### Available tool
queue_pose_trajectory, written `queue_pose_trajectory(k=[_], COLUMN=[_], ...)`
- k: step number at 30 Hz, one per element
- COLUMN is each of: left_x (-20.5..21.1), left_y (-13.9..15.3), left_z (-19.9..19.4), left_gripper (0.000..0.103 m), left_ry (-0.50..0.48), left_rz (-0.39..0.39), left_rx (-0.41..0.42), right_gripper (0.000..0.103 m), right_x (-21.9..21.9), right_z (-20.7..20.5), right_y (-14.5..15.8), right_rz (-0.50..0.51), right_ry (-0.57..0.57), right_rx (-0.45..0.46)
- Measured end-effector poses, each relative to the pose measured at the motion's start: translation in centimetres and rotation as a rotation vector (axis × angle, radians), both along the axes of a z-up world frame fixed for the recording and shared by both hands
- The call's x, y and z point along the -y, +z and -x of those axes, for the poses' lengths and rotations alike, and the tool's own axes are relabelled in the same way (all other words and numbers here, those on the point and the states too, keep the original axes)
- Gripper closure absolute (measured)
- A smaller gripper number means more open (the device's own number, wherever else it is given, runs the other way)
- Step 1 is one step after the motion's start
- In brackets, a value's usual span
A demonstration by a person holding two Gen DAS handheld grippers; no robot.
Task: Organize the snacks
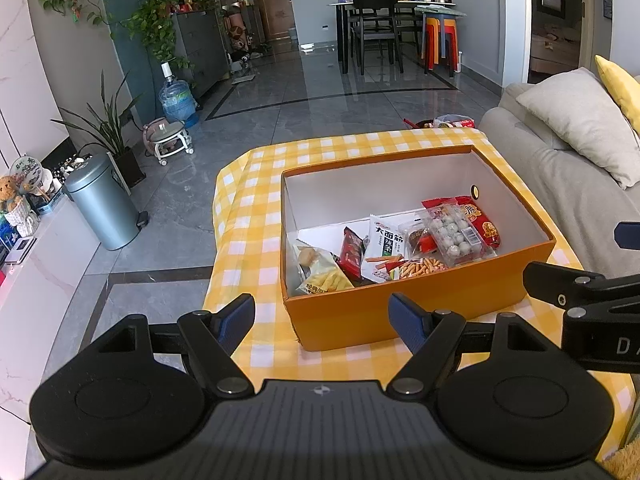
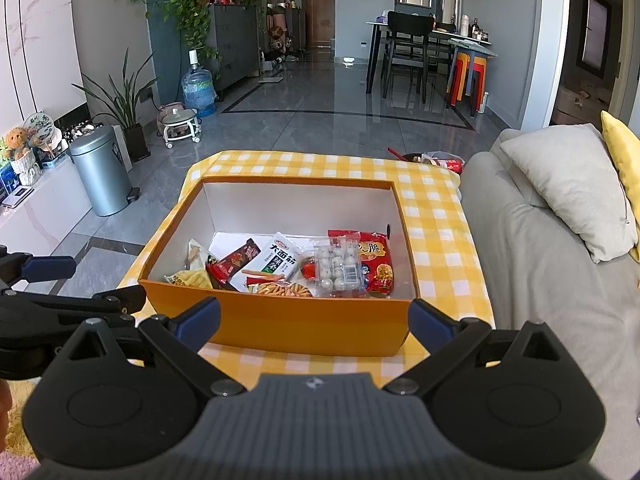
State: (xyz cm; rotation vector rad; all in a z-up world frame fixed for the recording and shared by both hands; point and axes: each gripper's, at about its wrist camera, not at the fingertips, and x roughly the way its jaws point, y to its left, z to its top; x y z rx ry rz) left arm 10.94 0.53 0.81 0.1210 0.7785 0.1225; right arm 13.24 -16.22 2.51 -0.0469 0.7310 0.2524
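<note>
A: Status on the grippers?

B: Left gripper point(image 1: 322, 322) has its fingers wide apart, nothing between them. It hangs over the near edge of the table point(image 1: 256, 216), just short of the box point(image 1: 400, 312). Right gripper point(image 2: 314, 322) is the same: fingers spread wide, empty, facing the near wall of the box.

A: Where are the snacks?

B: All in the orange box, piled along its near wall. From the right wrist view, left to right: a pale chip bag point(image 2: 188, 278) in the near left corner, a dark red packet point(image 2: 232, 264), a white bag point(image 2: 268, 264) with green print, an orange stick-snack pack point(image 2: 284, 290), a clear pack of white balls point(image 2: 340, 268), and a red bag point(image 2: 378, 264) toward the right wall. The far half of the box floor is bare white.

A: Box position?

B: Sits on the yellow checked cloth, toward the sofa point(image 2: 540, 260) side of the table. A few more wrappers point(image 2: 440, 160) lie at the far right corner of the table (too small to read).

A: Do the grippers see each other?

B: Yes. The right one point(image 1: 580, 292) shows at the right edge of the left view, the left one point(image 2: 60, 300) at the left edge of the right view. Side by side, not touching the box.
</note>
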Motion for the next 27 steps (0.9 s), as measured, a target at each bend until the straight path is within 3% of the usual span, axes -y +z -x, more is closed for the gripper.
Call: queue_pose_trajectory(k=[27], left_x=[-0.08], left_y=[0.39], left_z=[0.23], left_gripper=[0.014], left_ry=[-0.003], left_rz=[0.002], left_rx=[0.011], right_gripper=[0.006], right_x=[-0.05], right_z=[0.0], right_y=[-0.15], right_rz=[-0.007], right_ry=[-0.011], right_rx=[-0.014])
